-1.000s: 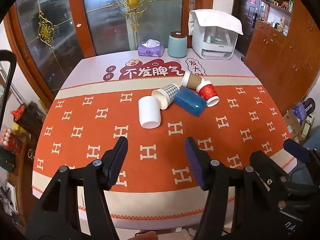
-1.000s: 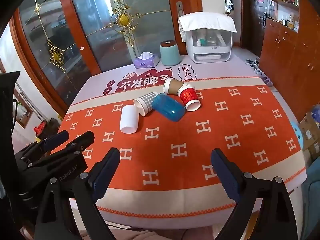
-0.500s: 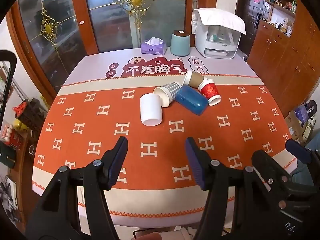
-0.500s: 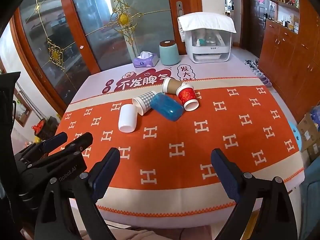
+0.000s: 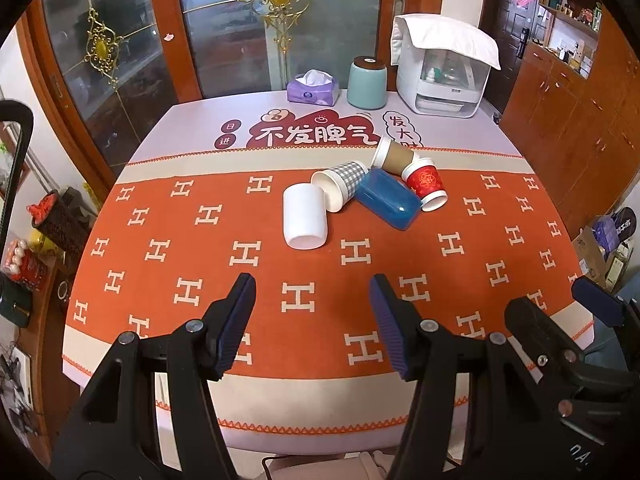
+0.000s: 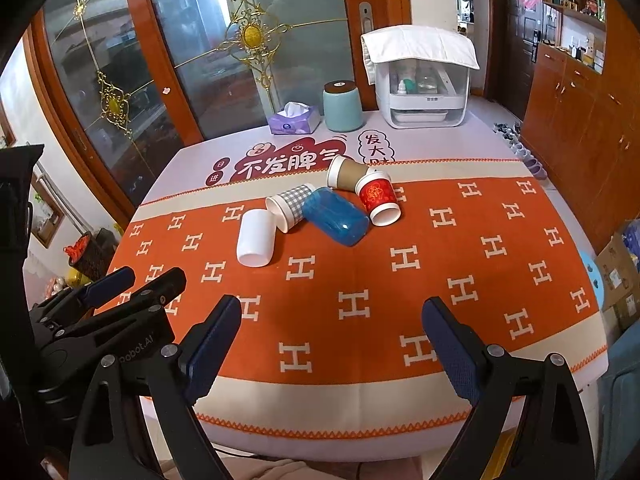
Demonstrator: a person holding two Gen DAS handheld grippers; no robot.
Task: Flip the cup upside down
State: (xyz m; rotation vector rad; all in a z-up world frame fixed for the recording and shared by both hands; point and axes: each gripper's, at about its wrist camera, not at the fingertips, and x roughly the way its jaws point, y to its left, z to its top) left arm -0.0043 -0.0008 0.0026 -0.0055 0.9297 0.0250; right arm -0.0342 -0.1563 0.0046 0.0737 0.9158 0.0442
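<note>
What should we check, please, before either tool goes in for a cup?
1. Left tool open and empty: ok.
2. Right tool open and empty: ok.
3. Cups in need of flipping: ok, the white cup, checked cup, blue cup, red cup and brown cup all lie on their sides.
4. Free room around the white cup: not ok on its far side, where the checked cup's rim sits against it; its near end is clear.
5. Blue cup free to lift: cannot tell, it lies packed between the checked and red cups.
6. Tools near a cup: not ok, both hover above the near tablecloth.
</note>
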